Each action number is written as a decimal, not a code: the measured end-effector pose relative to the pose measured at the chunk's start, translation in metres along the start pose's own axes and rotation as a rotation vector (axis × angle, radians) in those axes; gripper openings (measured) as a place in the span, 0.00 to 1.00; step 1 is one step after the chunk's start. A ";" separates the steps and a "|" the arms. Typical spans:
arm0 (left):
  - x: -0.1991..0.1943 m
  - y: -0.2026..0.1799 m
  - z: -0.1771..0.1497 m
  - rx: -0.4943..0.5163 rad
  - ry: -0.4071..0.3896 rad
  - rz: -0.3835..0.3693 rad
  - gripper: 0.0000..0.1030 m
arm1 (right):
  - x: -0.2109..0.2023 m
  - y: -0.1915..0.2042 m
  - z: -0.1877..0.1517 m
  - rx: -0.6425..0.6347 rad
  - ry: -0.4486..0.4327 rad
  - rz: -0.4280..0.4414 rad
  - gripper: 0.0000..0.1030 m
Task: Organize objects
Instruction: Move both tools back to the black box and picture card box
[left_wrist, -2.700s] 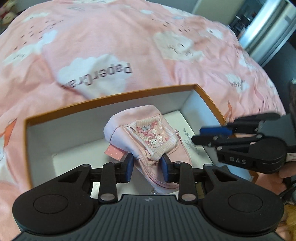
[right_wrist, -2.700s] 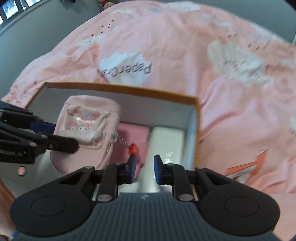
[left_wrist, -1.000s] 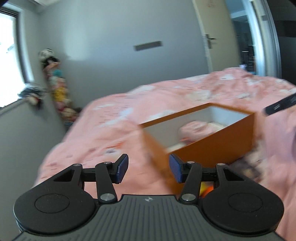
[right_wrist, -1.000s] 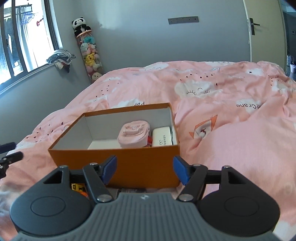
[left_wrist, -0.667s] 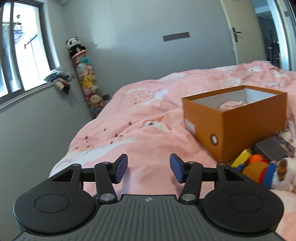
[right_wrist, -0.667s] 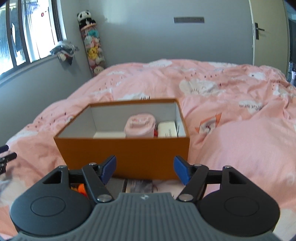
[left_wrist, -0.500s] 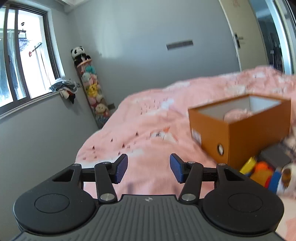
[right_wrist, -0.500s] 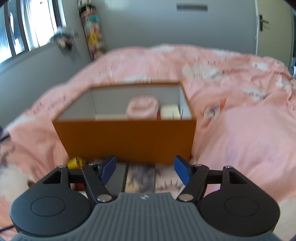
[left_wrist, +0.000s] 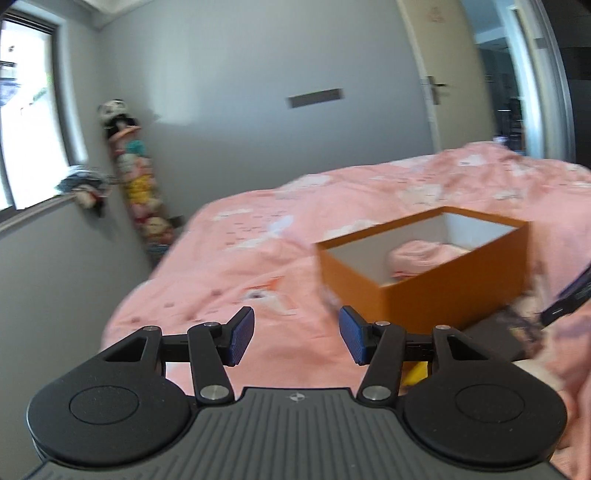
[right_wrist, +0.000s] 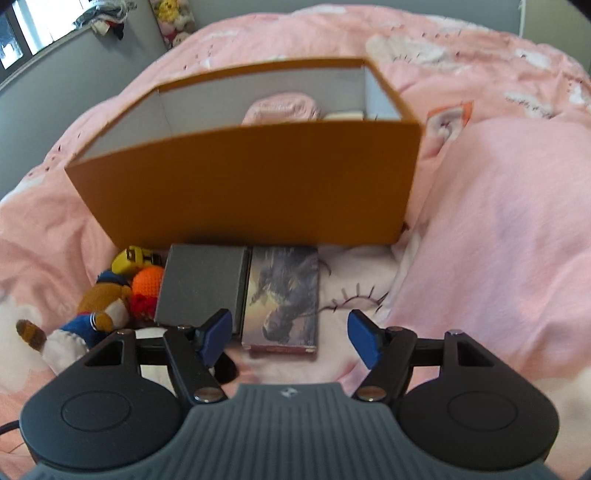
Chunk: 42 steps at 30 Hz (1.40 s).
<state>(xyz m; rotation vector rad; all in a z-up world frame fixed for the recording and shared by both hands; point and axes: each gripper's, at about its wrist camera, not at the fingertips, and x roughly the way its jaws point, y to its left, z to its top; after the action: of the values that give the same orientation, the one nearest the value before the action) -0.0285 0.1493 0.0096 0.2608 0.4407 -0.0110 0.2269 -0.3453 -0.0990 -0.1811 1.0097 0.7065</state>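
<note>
An open orange box (right_wrist: 243, 181) stands on the pink bedspread; it also shows in the left wrist view (left_wrist: 454, 291). A pink bundle of cloth (right_wrist: 282, 107) and a white box (right_wrist: 343, 115) lie inside. In front of the box lie a grey box (right_wrist: 201, 282), a picture-printed box (right_wrist: 284, 295), a yellow object (right_wrist: 131, 258), an orange crochet ball (right_wrist: 147, 282) and a plush toy (right_wrist: 88, 314). My right gripper (right_wrist: 290, 338) is open and empty, just above the picture box's near end. My left gripper (left_wrist: 295, 336) is open and empty, left of the orange box.
The pink cloud-print bedspread (right_wrist: 498, 221) covers the bed. A grey wall, a window (left_wrist: 22, 129) and a hanging column of plush toys (left_wrist: 136, 181) stand left. A door (left_wrist: 428, 96) is at the back right. The right gripper's tip (left_wrist: 569, 299) shows at the right edge.
My right gripper has come down and forward toward the boxes lying in front of the orange box. My left gripper has swung right, so the orange box sits nearer the view's middle.
</note>
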 end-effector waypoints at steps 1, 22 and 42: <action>0.003 -0.005 0.002 0.007 0.007 -0.021 0.61 | 0.003 0.001 0.000 -0.005 0.010 0.007 0.69; -0.011 0.047 -0.042 -0.024 0.014 0.136 0.61 | 0.011 -0.001 -0.002 0.006 0.033 -0.008 0.69; -0.018 0.040 -0.053 -0.236 -0.045 0.168 0.59 | 0.013 0.001 -0.003 -0.011 0.031 0.000 0.69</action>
<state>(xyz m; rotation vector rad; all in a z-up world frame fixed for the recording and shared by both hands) -0.0645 0.2003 -0.0186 0.0641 0.3699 0.1985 0.2282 -0.3401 -0.1110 -0.2019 1.0359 0.7113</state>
